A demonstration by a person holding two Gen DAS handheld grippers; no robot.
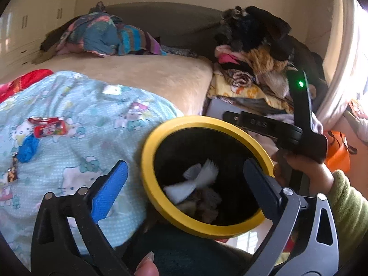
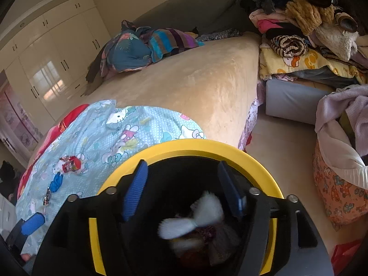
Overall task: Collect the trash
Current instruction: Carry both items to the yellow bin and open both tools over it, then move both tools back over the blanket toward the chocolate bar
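A black bin with a yellow rim (image 1: 147, 161) (image 2: 188, 146) stands beside the bed. A white crumpled paper (image 1: 195, 181) (image 2: 195, 218) shows blurred inside it, above other trash. My right gripper (image 2: 184, 188) is open over the bin mouth with nothing between its fingers; its body shows in the left wrist view (image 1: 299, 126). My left gripper (image 1: 186, 181) is open and empty at the bin's near rim. On the light blue cartoon blanket (image 1: 80, 115) lie a red wrapper (image 1: 49, 128) (image 2: 71, 164), a blue scrap (image 1: 28, 148) (image 2: 56, 181) and a small dark wrapper (image 1: 12, 172) (image 2: 47, 196).
The beige bed (image 2: 195, 80) carries a bundle of coloured bedding (image 1: 103, 34) at its far end. A pile of clothes (image 2: 310, 34) sits on a grey box right of the bed. A patterned laundry basket (image 2: 338, 184) stands on the floor at the right. White wardrobes (image 2: 46, 57) line the left wall.
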